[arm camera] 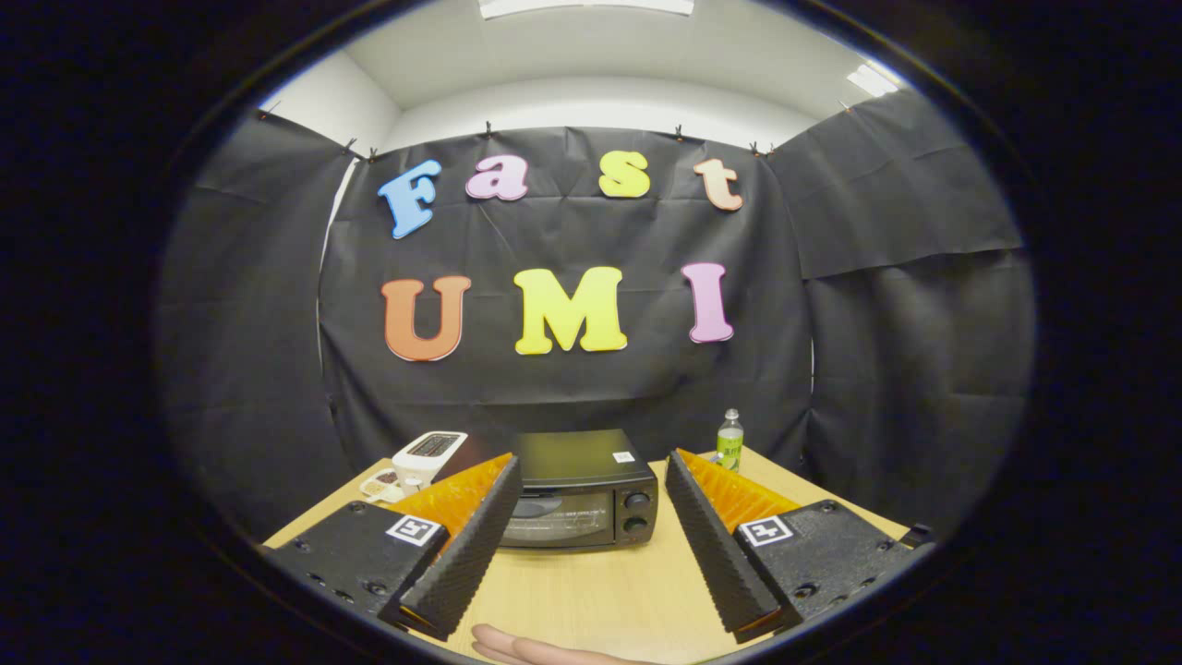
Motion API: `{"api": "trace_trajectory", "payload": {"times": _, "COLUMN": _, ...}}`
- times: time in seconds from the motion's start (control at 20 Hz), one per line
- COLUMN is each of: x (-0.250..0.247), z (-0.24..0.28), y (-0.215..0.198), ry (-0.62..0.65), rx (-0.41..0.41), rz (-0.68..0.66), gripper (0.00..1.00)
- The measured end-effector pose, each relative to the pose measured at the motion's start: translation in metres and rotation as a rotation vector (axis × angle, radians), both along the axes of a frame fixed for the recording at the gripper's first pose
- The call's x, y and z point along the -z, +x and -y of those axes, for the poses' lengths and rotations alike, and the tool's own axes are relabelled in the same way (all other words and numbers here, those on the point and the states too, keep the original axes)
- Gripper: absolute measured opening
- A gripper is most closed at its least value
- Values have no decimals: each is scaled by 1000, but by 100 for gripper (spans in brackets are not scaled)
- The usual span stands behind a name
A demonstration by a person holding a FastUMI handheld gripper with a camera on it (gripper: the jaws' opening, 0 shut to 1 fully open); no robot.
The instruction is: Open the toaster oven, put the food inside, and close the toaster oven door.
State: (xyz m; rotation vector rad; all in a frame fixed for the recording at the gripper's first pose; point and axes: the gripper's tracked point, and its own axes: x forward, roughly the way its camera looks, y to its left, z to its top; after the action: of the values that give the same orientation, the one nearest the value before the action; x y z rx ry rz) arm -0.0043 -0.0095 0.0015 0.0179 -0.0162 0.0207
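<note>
1. Black ribbed fingers of the gripper stand wide apart and hold nothing, hovering over the wooden tabletop; part of a hand lies on the wood just below them.
2. Beyond the fingers, framed between them, sits the toaster oven with its door closed.
3. A white appliance stands to its left, a bottle to its right.
4. I judge the task not yet begun: door to open, food to load, door to close. No food that I can identify.
</note>
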Motion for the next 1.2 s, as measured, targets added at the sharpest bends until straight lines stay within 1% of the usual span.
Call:
{"api": "trace_trajectory", "payload": {"times": 0.15, "x": 6, "z": -6, "y": 15, "ry": -7, "rx": -4, "rz": -17, "gripper": 100}}
{"api": "trace_trajectory", "payload": {"times": 0.3, "x": 17, "z": -15, "y": 38, "ry": 5, "rx": -8, "rz": -38, "gripper": 100}}
{"api": "trace_trajectory", "payload": {"times": 0.45, "x": 41, "z": -31, "y": 74, "ry": 10, "rx": -21, "rz": -85, "gripper": 100}}
{"api": "trace_trajectory", "payload": {"times": 0.65, "x": 88, "z": -53, "y": 128, "ry": 12, "rx": -31, "rz": -199, "gripper": 100}}
{"api": "trace_trajectory", "payload": {"times": 0.9, "x": 119, "z": -80, "y": 175, "ry": 21, "rx": -70, "rz": -233, "gripper": 100}}
{"api": "trace_trajectory", "payload": {"times": 1.0, "x": 127, "z": -87, "y": 188, "ry": 11, "rx": -68, "rz": -231, "gripper": 100}}
{"api": "trace_trajectory", "payload": {"times": 1.1, "x": 126, "z": -88, "y": 197, "ry": -1, "rx": -55, "rz": -193, "gripper": 100}}
{"api": "trace_trajectory", "payload": {"times": 1.2, "x": 137, "z": -90, "y": 205, "ry": 20, "rx": -66, "rz": -209, "gripper": 100}}
